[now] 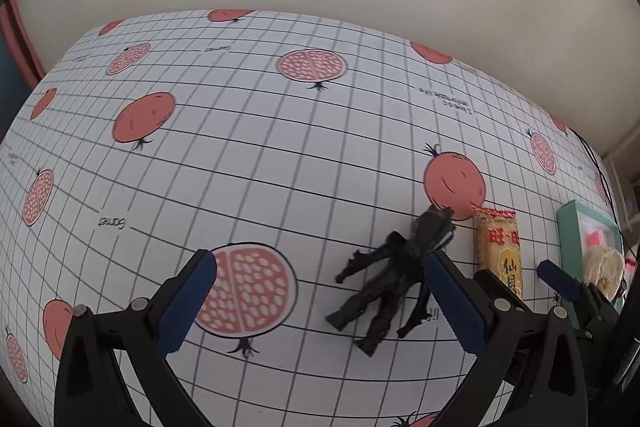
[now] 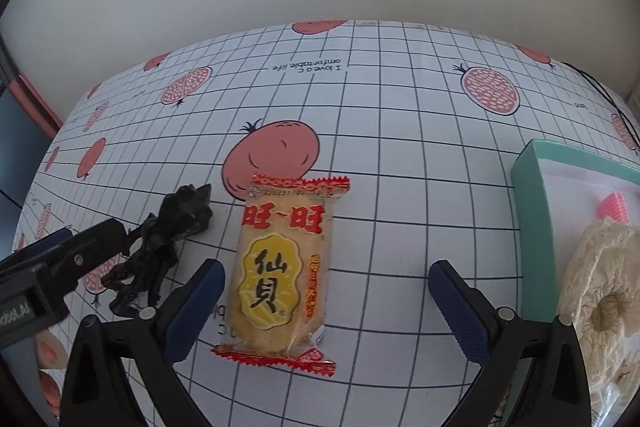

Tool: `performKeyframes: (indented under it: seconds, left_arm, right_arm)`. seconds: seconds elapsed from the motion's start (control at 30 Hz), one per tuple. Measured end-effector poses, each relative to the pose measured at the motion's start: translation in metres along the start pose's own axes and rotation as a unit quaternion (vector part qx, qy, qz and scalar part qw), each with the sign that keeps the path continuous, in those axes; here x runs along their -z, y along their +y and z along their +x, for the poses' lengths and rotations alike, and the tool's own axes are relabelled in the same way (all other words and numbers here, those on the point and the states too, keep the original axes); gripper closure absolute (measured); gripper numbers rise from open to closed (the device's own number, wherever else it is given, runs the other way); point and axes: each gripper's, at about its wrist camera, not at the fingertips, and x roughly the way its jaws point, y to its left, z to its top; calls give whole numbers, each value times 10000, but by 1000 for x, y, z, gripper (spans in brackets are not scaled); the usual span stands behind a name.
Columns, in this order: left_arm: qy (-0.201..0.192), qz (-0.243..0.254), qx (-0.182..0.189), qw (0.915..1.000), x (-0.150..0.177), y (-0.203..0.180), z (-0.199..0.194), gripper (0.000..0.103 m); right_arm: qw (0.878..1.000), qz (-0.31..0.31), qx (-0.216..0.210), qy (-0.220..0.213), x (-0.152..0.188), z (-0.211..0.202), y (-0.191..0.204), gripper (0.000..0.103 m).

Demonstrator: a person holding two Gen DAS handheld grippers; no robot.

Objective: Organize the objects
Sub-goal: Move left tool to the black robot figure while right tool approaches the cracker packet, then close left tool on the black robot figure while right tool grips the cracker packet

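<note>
**Both grippers open over the snack and the toy**

Left wrist view: the left gripper (image 1: 320, 291) hangs with its blue-padded fingers (image 1: 188, 303) spread wide and nothing between them. A black toy figure (image 1: 394, 275) lies flat on the pomegranate-print tablecloth (image 1: 248, 155), just inside the right-hand finger. It looks like stiff, light plastic with thin limbs sticking out; the torso seems the safest place to pinch, since a limb would likely twist. Beside it lies the rice cracker packet (image 1: 498, 251), and further right the teal box (image 1: 568, 235). To the left the cloth is bare, giving plenty of room to swing.

Right wrist view: the right gripper (image 2: 326, 303) is also spread open, empty, straddling the rice cracker packet (image 2: 282, 275), which lies lengthwise between the fingers without touching them. The wrapper looks slick and crinkly, the cracker inside brittle, so a gentle squeeze across the long sides is probably best. The teal box (image 2: 530, 211) sits near on the right, already holding a cream fabric ring (image 2: 600, 287); its wall needs clearing. The left gripper (image 2: 60, 259) crowds the toy figure (image 2: 160, 247).
</note>
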Motion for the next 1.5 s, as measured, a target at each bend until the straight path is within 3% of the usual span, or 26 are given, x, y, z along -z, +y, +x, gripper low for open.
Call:
performKeyframes:
  seconds: [0.13,0.57,1.3,1.5]
  left_arm:
    - [8,148,79,9999,2,-9,3,0]
    - [45,391,41,9992,5,-29,13,0]
    - [41,414,241,9988,8,-37,18,0]
    - [-73,391,113,9991,9,-34,18,0]
  right_arm:
    - [9999,-34,118,-6,2,-2,-3,4]
    - [9983,-240,528,-80,4,-6,-4,30]
    - [9981,-299,534,-109,5,-8,-5,32]
    - [9981,-308,527,-104,5,-8,-4,32]
